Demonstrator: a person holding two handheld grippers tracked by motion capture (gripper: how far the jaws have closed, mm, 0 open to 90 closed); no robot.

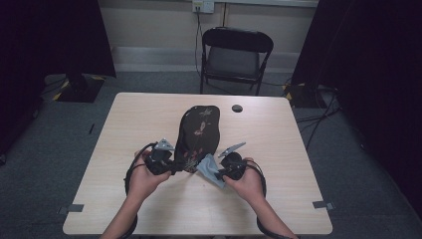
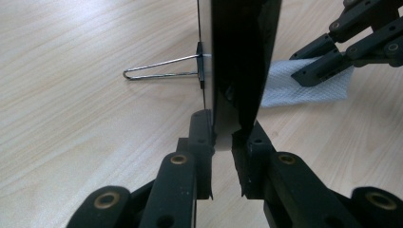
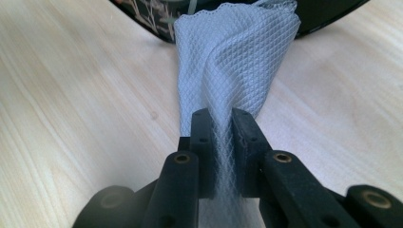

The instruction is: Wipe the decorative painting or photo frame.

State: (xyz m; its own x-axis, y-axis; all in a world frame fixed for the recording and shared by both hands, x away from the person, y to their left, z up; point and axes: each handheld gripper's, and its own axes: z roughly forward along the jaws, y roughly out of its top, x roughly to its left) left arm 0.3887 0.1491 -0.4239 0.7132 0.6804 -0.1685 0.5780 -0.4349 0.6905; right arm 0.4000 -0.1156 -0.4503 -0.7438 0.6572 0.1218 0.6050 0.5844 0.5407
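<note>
High view | left gripper (image 1: 175, 167) clamped on near edge of dark oval mirror (image 1: 199, 130), tilted up mid-table (image 1: 139, 119) | right gripper (image 1: 219, 173) pinching pale cloth (image 1: 209, 168) against mirror's near end | no legible writing

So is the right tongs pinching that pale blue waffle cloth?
Touching. In the right gripper view the right tongs are shut on the pale blue waffle-weave cloth, both black jaws pressing its bunched end with no gap.
</note>
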